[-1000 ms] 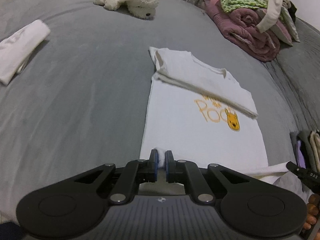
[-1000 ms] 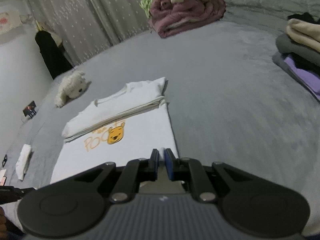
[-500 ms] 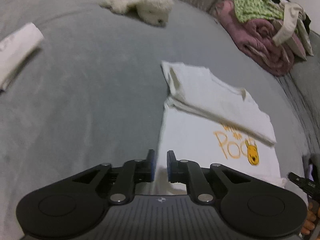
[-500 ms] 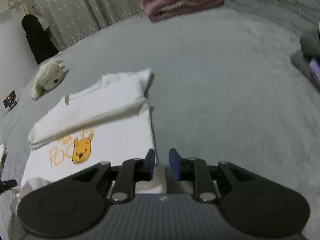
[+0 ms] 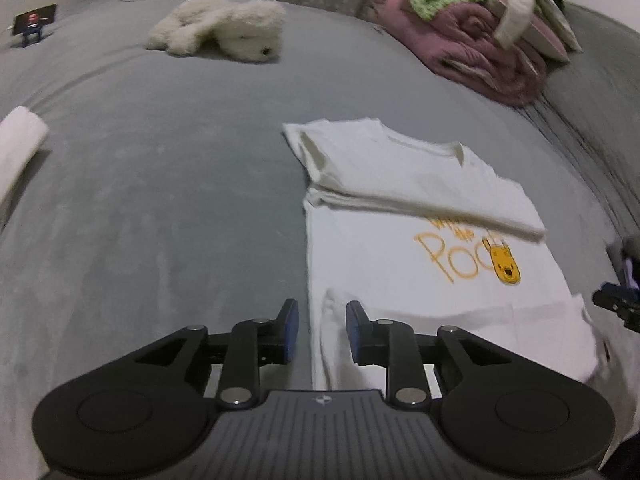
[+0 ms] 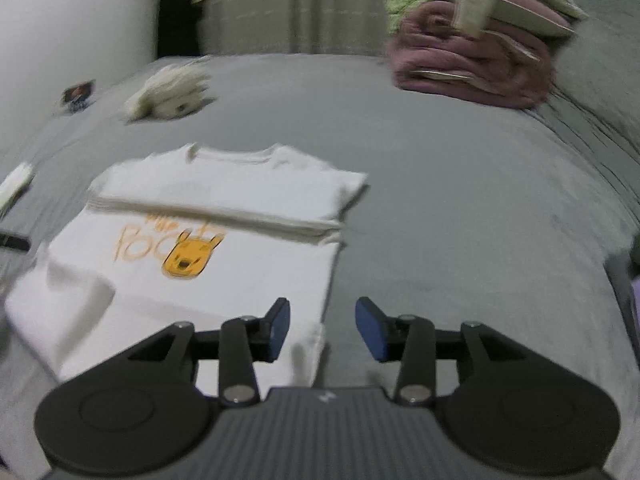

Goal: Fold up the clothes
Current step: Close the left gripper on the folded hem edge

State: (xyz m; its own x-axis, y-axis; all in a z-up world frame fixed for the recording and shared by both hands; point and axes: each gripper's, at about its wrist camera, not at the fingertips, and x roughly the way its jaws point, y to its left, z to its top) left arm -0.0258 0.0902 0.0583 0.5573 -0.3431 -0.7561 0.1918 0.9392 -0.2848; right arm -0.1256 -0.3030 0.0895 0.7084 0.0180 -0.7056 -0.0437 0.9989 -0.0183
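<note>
A white T-shirt (image 5: 400, 264) with an orange print and a yellow bear face lies on the grey bed, its top part folded down and its bottom hem turned up in a narrow strip. My left gripper (image 5: 318, 330) is open just above the shirt's near left corner, holding nothing. From the right wrist view the same T-shirt (image 6: 240, 248) lies ahead and to the left. My right gripper (image 6: 323, 329) is open over the shirt's near right corner and grips nothing. The right gripper's tip (image 5: 616, 306) shows at the left view's right edge.
A white plush toy (image 5: 224, 32) lies at the far side of the bed. A pile of pink, green and cream clothes (image 5: 488, 32) is stacked at the far right. A rolled white cloth (image 5: 16, 148) lies at the left. Grey bedcover (image 5: 160, 200) spreads between them.
Both grippers were shut on the shirt's bottom corners, carried the hem forward, then opened and let it go. The hem now lies folded up on the shirt.
</note>
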